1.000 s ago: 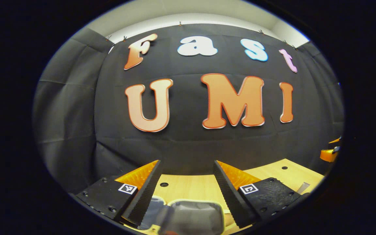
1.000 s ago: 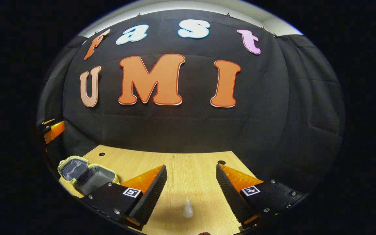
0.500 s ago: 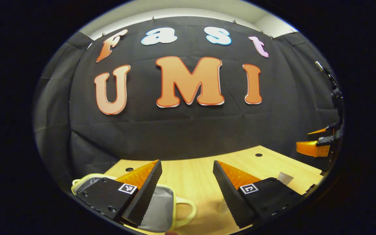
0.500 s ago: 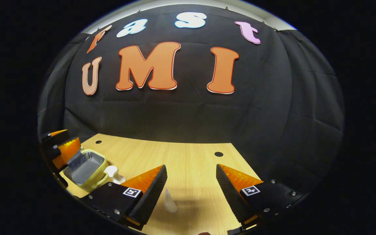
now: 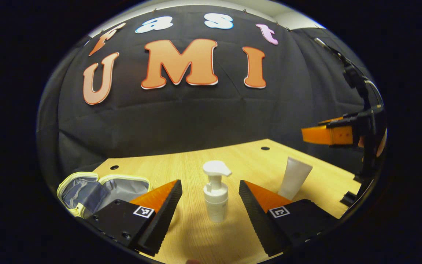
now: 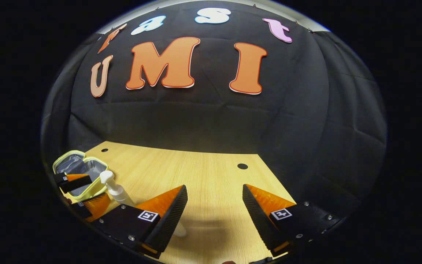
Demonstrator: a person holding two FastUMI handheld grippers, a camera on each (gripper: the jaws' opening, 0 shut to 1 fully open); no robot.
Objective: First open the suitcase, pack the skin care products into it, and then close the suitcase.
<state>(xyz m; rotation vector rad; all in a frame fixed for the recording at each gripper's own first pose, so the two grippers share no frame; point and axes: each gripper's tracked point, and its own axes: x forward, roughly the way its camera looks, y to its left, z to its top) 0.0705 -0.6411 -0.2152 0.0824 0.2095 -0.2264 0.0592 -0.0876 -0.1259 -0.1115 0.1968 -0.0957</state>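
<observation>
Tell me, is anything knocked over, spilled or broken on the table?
Nothing stands out. The white pump bottle and the white squeeze tube both stand upright on the light wooden table, with no spill near them. The small yellow-trimmed grey case lies open at the table's edge.

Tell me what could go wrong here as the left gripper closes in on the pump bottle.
1. The pump bottle stands upright, tall and narrow, between the left gripper's open jaws; an off-centre squeeze could tip it.
2. The tube stands on end close beside the right-hand jaw; a sideways brush might topple it.
3. The open suitcase lies off to the left, so carrying the bottle over could snag its raised rim.
</observation>
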